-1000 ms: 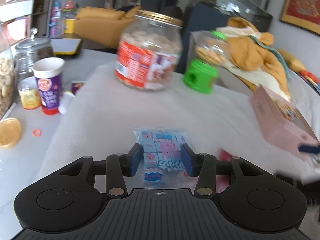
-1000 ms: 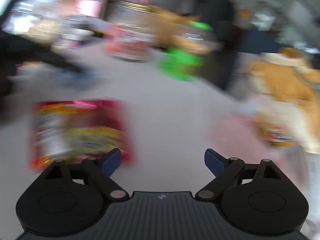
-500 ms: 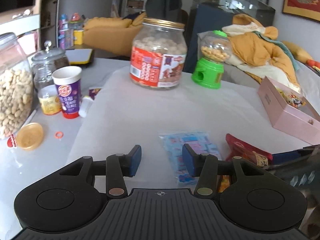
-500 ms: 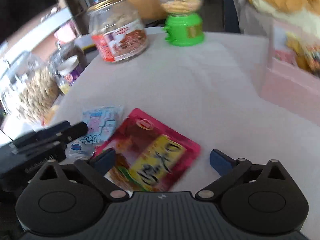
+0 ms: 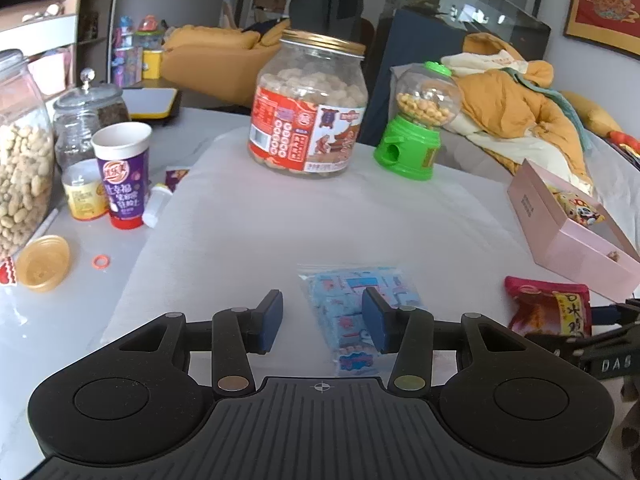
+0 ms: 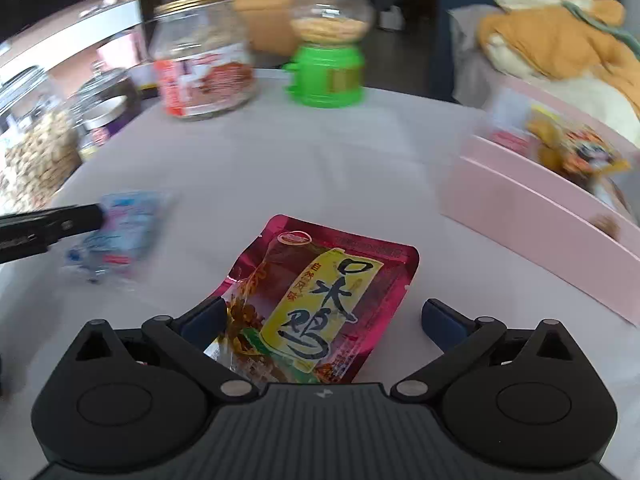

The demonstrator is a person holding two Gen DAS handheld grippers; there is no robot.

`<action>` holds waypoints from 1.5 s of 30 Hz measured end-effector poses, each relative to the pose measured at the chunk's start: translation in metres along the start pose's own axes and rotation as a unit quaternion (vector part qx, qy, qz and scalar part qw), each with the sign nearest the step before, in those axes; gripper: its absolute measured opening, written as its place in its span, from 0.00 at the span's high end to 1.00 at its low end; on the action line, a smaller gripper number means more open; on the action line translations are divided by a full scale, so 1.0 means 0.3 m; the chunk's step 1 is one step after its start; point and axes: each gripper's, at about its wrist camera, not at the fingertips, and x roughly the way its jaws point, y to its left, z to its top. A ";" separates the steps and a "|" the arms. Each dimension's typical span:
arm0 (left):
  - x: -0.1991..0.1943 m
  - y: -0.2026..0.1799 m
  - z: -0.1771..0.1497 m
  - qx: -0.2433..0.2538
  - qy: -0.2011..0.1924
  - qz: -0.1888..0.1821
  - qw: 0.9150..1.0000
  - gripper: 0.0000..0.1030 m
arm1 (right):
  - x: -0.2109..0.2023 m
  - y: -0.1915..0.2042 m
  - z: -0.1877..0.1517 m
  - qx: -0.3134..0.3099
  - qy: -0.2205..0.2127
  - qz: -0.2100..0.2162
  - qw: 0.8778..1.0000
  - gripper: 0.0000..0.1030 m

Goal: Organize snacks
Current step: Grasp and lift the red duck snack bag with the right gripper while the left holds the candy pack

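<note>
A blue-and-white candy bag lies flat on the white cloth, partly under my left gripper, which is open and empty above it. The bag also shows in the right wrist view. A red snack pouch with a yellow label lies on the cloth between the fingers of my right gripper, which is wide open around it. The pouch also shows in the left wrist view. An open pink box with snacks inside sits to the right; it also shows in the left wrist view.
A large biscuit jar and a green candy dispenser stand at the back. At the left are a purple cup, a peanut jar, a glass jar, a yellow lid and an orange ring.
My left gripper has let go of the blue candy bag and opened; the bag now lies on the cloth. My right gripper has moved over the red pouch, fingers on either side.
</note>
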 end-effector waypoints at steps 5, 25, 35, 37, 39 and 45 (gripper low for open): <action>0.019 -0.047 -0.004 0.021 0.008 -0.031 0.999 0.49 | -0.009 -0.107 -0.023 0.019 -0.003 -0.012 1.000 0.00; 0.002 -0.497 -0.135 0.285 0.025 -0.063 0.956 0.42 | -0.134 -0.393 -0.214 0.085 -0.055 -0.068 0.993 0.00; 0.024 -0.473 -0.113 0.237 0.016 -0.021 0.971 0.22 | -0.142 -0.406 -0.221 0.097 -0.062 -0.054 0.992 0.00; 0.052 -0.456 -0.110 0.229 0.030 -0.016 0.973 0.19 | -0.138 -0.399 -0.219 0.091 -0.059 -0.059 0.992 0.00; 0.068 -0.431 -0.105 0.209 0.029 -0.033 0.977 0.18 | -0.134 -0.391 -0.216 0.084 -0.055 -0.065 0.993 0.00; 0.096 -0.400 -0.086 0.167 0.028 -0.052 0.984 0.18 | -0.135 -0.400 -0.215 0.066 -0.044 -0.051 0.996 0.00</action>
